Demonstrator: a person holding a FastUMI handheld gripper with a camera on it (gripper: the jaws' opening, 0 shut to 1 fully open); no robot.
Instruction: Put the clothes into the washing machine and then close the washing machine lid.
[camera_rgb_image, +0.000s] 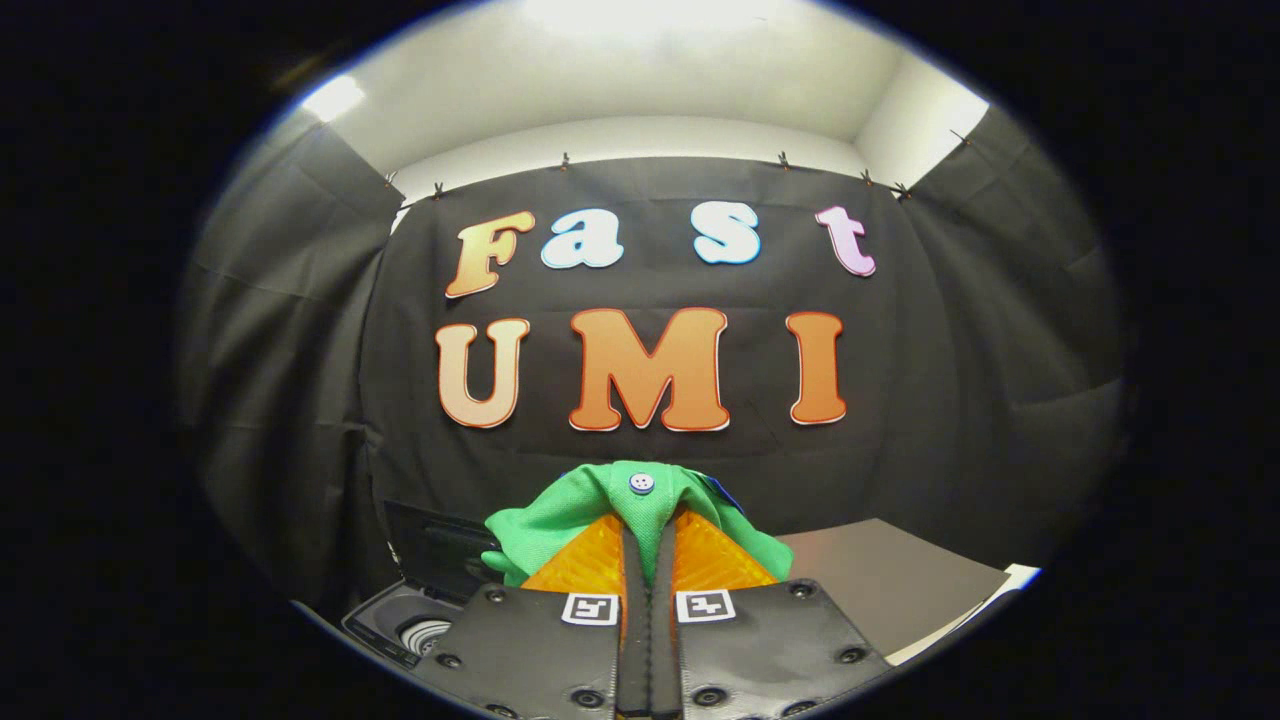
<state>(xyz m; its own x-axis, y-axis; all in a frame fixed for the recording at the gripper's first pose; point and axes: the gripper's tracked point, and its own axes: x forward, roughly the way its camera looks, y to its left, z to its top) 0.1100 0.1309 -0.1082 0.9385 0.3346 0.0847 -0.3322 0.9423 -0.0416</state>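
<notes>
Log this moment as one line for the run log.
gripper: shut on green garment, lifted | washing machine: below left, lid open | garment not yet inside

Black cloth walls under a lit white ceiling; grey tabletop below.

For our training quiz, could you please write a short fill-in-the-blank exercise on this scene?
1. The tongs are shut on a ____ garment.
2. A small round ____ sits on the cloth just past the fingertips.
3. The washing machine lies below and to the ____ of the tongs.

Missing words: green; button; left
</notes>
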